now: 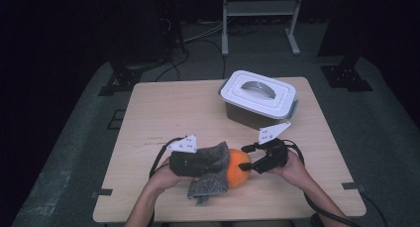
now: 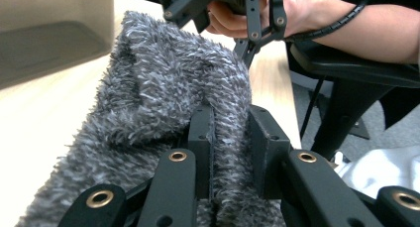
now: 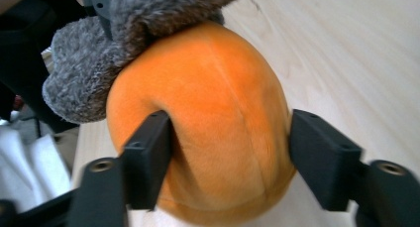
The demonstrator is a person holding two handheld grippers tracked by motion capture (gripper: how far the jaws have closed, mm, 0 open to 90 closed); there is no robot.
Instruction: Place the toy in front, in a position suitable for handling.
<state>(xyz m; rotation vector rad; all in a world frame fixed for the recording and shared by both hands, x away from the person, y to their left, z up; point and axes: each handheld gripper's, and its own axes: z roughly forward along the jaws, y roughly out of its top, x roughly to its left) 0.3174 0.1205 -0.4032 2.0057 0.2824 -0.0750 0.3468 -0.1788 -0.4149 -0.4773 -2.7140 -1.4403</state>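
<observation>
We find the left gripper [image 1: 210, 160] at the near left of the table [image 1: 163, 108], held in the person's left hand [image 1: 163, 173]. In the left gripper view its jaws are pressed together on a fold of the grey fuzzy sock [image 2: 163, 88], pinching the fabric between the pads. In the high view the sock [image 1: 212, 172] lies near the table's near edge, draped from this gripper, its far end lying over the orange ball [image 1: 237, 166].

The ball sits just right of the sock, touching it, near the middle of the near half of the table. In the right gripper view the ball [image 3: 208, 133] stands between the two jaws of the right gripper [image 3: 230, 157]; the left jaw lies against its plush surface, while whether the right jaw presses on it we cannot tell. The jaws stand wide apart. The right hand [image 1: 292, 165] holds this gripper [image 1: 250, 166] at the near right.

At the far right stands a plastic box [image 1: 257, 100] with a white lid and grey handle, well apart from the ball.

We read no brand, label or writing on any item.
</observation>
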